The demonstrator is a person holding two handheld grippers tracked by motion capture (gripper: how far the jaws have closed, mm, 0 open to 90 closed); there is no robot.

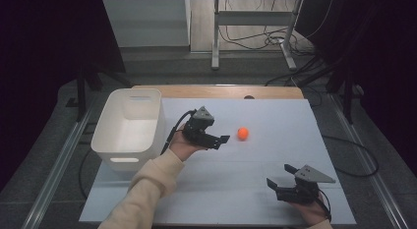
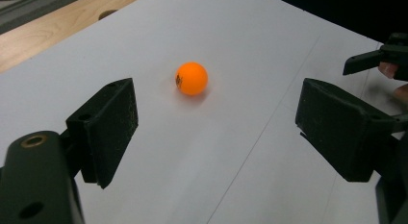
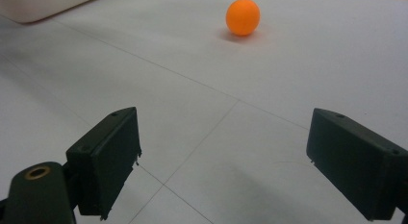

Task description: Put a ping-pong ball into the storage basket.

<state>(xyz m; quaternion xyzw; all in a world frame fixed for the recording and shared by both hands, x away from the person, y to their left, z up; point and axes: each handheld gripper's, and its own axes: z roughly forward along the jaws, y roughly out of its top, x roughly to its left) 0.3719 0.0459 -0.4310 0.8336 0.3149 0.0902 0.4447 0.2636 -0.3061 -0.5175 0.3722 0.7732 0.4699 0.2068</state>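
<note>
Black jaws stand wide apart on the left claw, held just above the desk by a hand in a cream sleeve, with nothing between them. Just beyond its tips, a little to the right in the high view, an orange ball rests on the pale sheet, near the claw but not touching it; the left gripper view places the ball ahead of the gap, closer to the left-hand jaw, a small dark mark on its side. The right claw sits near the desk's near right corner, its jaws likewise spread and empty, well apart from the ball, which lies far ahead in the right gripper view. A white plastic bin with a cut-out handle stands at the desk's left edge, beside the left forearm. Beyond the desk's wooden far strip, cables trail across a grey floor around metal stand legs.
</note>
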